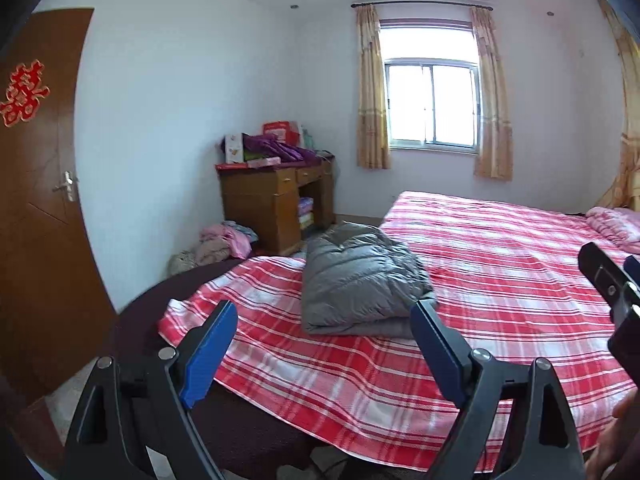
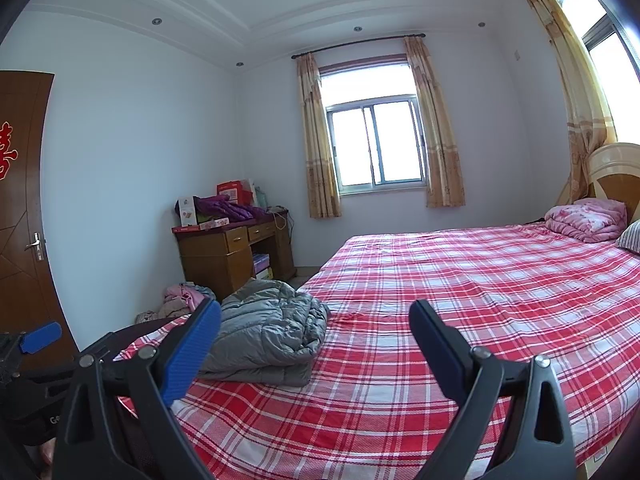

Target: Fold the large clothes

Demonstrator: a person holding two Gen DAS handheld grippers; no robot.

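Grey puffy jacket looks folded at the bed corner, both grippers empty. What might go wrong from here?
1. The grey jacket sits close to the edge of the bed, so a nudge might push it off.
2. Its puffy layers look loosely stacked and may spring open.
3. The left gripper hangs just in front of it with jaws open, so a finger could snag the fold.
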